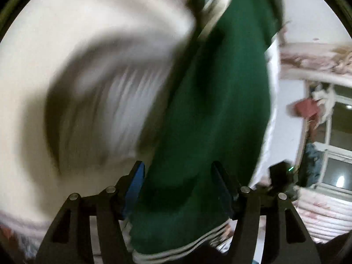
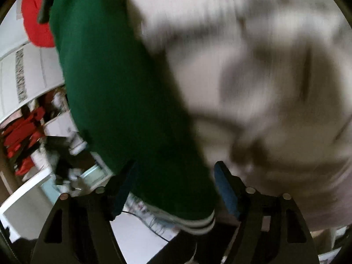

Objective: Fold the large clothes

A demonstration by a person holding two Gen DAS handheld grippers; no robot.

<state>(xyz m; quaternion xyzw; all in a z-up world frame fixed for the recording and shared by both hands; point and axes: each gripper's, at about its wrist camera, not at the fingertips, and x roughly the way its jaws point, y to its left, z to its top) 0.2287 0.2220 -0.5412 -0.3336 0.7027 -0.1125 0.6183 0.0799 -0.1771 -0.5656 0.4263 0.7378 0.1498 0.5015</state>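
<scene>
Green sleeve [image 1: 211, 114] hangs across cream garment [image 1: 72, 44] — window [image 1: 338, 145] beyond.

We see heavy motion blur in both views: the cream ribbed knit fabric [image 1: 105, 101] smears into streaks, the dark green sleeve with white-striped cuff [image 2: 123, 101] stays softer-edged. Lighting is dim, indoor; glare spots sit in the white-framed window [image 1: 338, 176]. Fisheye bending and black vignette ring the edges.
</scene>
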